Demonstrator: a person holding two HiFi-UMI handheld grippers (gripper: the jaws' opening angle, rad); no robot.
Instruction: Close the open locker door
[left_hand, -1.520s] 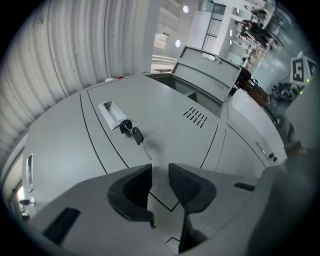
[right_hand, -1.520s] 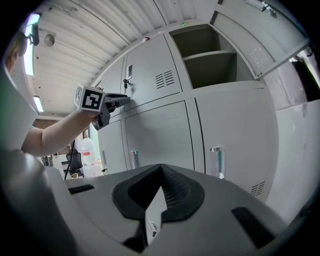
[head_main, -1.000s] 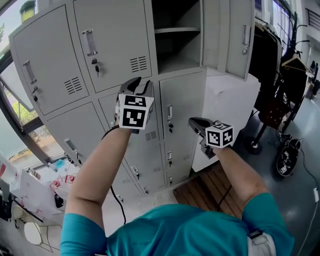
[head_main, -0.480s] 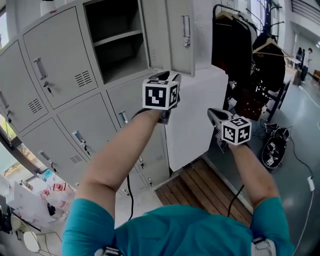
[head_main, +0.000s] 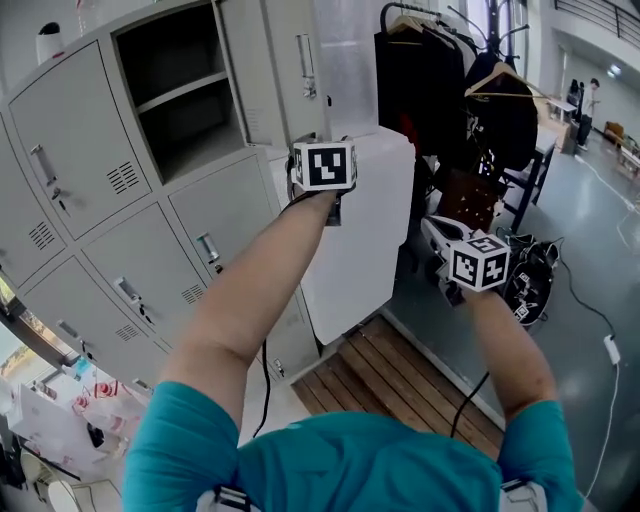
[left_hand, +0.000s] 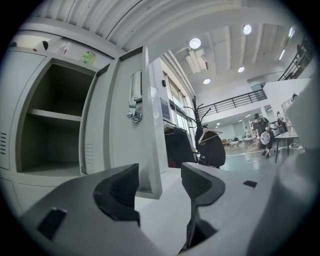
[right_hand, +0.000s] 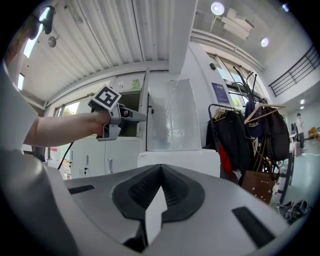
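The open grey locker door (head_main: 285, 70) stands swung out to the right of its empty shelved compartment (head_main: 180, 90), and its handle (head_main: 306, 64) faces me. My left gripper (head_main: 322, 160) is raised just below the door's lower outer corner. In the left gripper view the door's edge (left_hand: 151, 125) runs down between the jaws. These jaws (left_hand: 159, 192) are opening and do not press on anything. My right gripper (head_main: 470, 262) hangs lower to the right. Its jaws (right_hand: 160, 171) are shut with nothing in them. The right gripper view shows the left gripper (right_hand: 120, 115) at the door (right_hand: 142, 112).
Closed grey lockers (head_main: 90, 230) fill the left. A white plastic-wrapped cabinet (head_main: 365, 230) stands right of the lockers, behind the left gripper. A rack of dark coats (head_main: 440, 90) is at the back right. Wooden slats (head_main: 400, 370) and cables lie on the floor.
The head view has swung to the right. My left gripper has risen from the lower lockers to the open door's lower corner. The right gripper has stayed low on the right.
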